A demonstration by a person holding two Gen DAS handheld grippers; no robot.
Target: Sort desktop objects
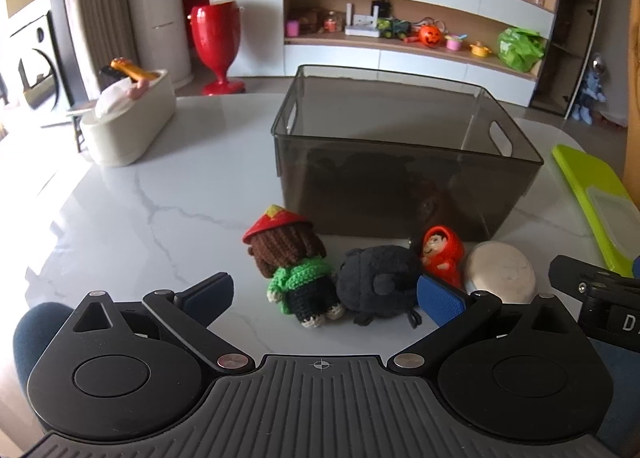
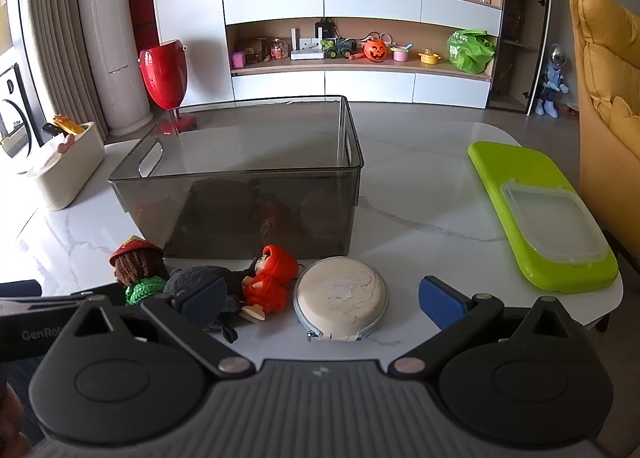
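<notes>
Our left gripper (image 1: 325,292) has its jaws spread wide and holds nothing. Between its blue pads (image 1: 439,298) we see the knitted doll (image 1: 298,262) with the red hat and the dark plush toy (image 1: 378,286), both down on the table. The plush toy sits right by the right pad; we cannot tell if they touch.

Our right gripper (image 2: 322,298) is wide open too, with nothing in it. The round cream pouch (image 2: 341,298) lies flat between its pads, near the table's front edge. The little red-hooded figure (image 2: 269,282) lies just left of the pouch, against the plush toy. The left pad of this gripper sits in front of the plush toy.

All four things make a tight row just in front of the smoky clear bin (image 2: 240,177). Its near wall stands right behind them.

To the right of the pouch the white marble table (image 2: 420,193) is bare up to the green board (image 2: 532,193), which lies along the right edge with a clear lid (image 2: 550,223) on it. On the left side there is bare table too, then a cream box (image 1: 128,121) near the far left edge.
</notes>
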